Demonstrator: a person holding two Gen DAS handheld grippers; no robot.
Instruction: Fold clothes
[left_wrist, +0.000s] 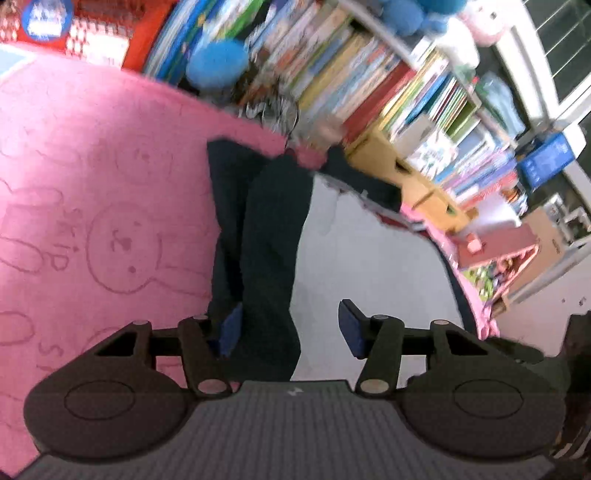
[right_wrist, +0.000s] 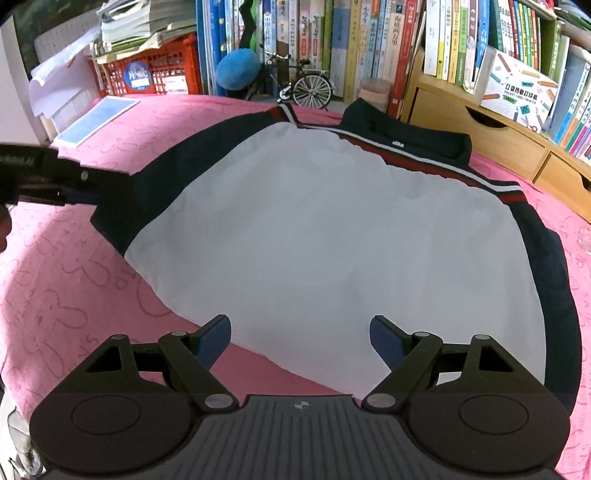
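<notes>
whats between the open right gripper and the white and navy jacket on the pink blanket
In the right wrist view, nothing: the right gripper hovers directly over the white and navy jacket's near hem, with only a bare strip of pink bunny-print blanket beneath.

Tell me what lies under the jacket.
The jacket lies spread on a pink rabbit-print cover, which shows all around it. What is directly beneath the garment is covered. The left gripper is at its dark sleeve.
</notes>
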